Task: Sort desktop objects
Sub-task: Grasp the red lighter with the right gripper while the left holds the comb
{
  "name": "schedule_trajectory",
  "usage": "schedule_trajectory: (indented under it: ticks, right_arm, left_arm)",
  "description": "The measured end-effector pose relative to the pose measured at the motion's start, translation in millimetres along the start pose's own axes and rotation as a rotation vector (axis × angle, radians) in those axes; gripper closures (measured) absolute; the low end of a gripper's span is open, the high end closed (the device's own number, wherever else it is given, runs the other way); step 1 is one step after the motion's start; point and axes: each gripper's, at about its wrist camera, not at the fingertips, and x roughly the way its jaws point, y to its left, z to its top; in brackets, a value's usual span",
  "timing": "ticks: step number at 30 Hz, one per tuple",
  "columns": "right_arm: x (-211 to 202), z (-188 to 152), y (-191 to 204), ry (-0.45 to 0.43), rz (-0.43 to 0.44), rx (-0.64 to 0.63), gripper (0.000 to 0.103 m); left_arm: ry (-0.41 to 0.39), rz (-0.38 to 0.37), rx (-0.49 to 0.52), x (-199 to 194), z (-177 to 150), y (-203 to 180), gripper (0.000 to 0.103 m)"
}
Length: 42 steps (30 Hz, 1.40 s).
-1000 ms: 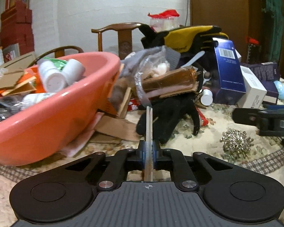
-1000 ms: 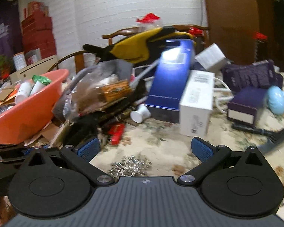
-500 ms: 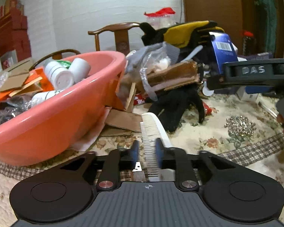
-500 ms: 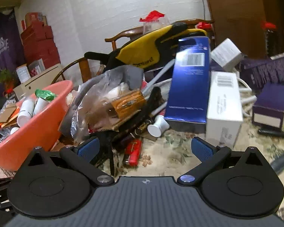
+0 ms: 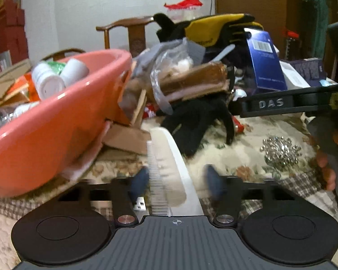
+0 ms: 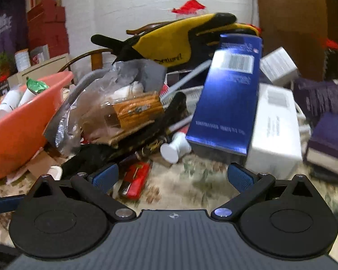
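Between the left tongs [image 5: 175,177], now closing, lies a released white comb [image 5: 169,168]; right tongs [image 6: 172,175] spread, empty, at three o'clock.

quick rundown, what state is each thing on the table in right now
left claw: closing, white comb between its fingers, pads not pressing it
right claw: open, empty
white comb: lying flat on the tablecloth, teeth to the left
pink basin: tilted, full of bottles and cardboard
blue box: leaning on the pile
white box: closed
silver brooch: lying on the cloth, apart from the comb
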Motion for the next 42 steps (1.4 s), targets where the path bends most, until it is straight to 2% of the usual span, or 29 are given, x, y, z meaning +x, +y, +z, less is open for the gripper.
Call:
schedule_trajectory:
  ticks: [2, 4, 6, 8, 9, 13, 15, 18, 19, 20, 21, 22, 27, 31, 37, 42]
  right_arm:
    - [9.7, 4.7, -1.9, 0.024, -0.028, 0.001, 0.002]
    - [16.4, 5.4, -3.9, 0.036, -0.04, 0.022, 0.006]
    - [20.6, 4.8, -3.6, 0.054, -0.057, 0.045, 0.016]
    - [15.8, 2.7, -0.1, 0.053, -0.009, 0.048, 0.038]
    - [12.1, 1.6, 3.7, 0.053, 0.011, 0.035, 0.04]
    - [10.3, -1.9, 23.7, 0.075, 0.057, -0.031, 0.037]
    - [17.8, -3.8, 33.0, 0.087, 0.044, -0.076, 0.027]
    - [23.5, -1.9, 40.5, 0.099, 0.025, -0.112, 0.025]
    - [23.4, -1.8, 40.0, 0.101, 0.028, -0.113, 0.03]
    - [21.1, -2.4, 38.8, 0.097, 0.035, -0.119, 0.047]
    - [17.4, -3.4, 37.9, 0.091, 0.037, -0.129, 0.058]
    - [13.1, -5.0, 34.7, 0.088, 0.039, -0.136, 0.077]
    - [-11.2, -16.0, 13.6, 0.099, 0.078, -0.118, 0.077]
    - [-34.6, -25.0, 1.0, 0.087, 0.077, -0.074, 0.077]
    - [-76.8, -36.5, -21.1, 0.031, 0.116, 0.018, 0.077]
    - [-87.6, -27.6, -20.6, -0.012, 0.124, 0.038, 0.077]
  left_arm:
    - [-0.006, 0.013, -0.003, 0.6, 0.9, 0.5, 0.074]
    - [-0.01, 0.009, -0.018, 0.2, 0.2, 3.3, 0.078]
    - [-0.016, 0.002, -0.041, -1.3, -0.4, 8.2, 0.08]
    - [-0.021, -0.001, -0.044, -3.7, -1.9, 10.6, 0.081]
    - [-0.022, 0.0, -0.038, -4.7, -2.9, 10.8, 0.081]
    - [-0.033, 0.011, -0.036, -10.8, -4.7, 13.8, 0.081]
    - [-0.036, 0.016, -0.038, -14.1, -6.1, 15.9, 0.081]
    - [-0.036, 0.015, -0.048, -17.6, -7.8, 19.2, 0.081]
    - [-0.038, 0.017, -0.049, -18.5, -7.9, 20.0, 0.081]
    - [-0.041, 0.02, -0.05, -19.6, -8.1, 20.3, 0.081]
    - [-0.044, 0.022, -0.051, -20.9, -8.2, 20.4, 0.081]
    - [-0.046, 0.019, -0.053, -21.8, -7.8, 20.7, 0.081]
    - [-0.066, 0.01, -0.054, -26.8, -8.1, 21.4, 0.081]
    - [-0.068, 0.004, -0.061, -28.9, -9.9, 22.4, 0.081]
    - [-0.094, -0.01, -0.056, -40.8, -10.8, 20.4, 0.081]
    - [-0.133, 0.0, -0.04, -52.8, -1.5, 17.7, 0.081]
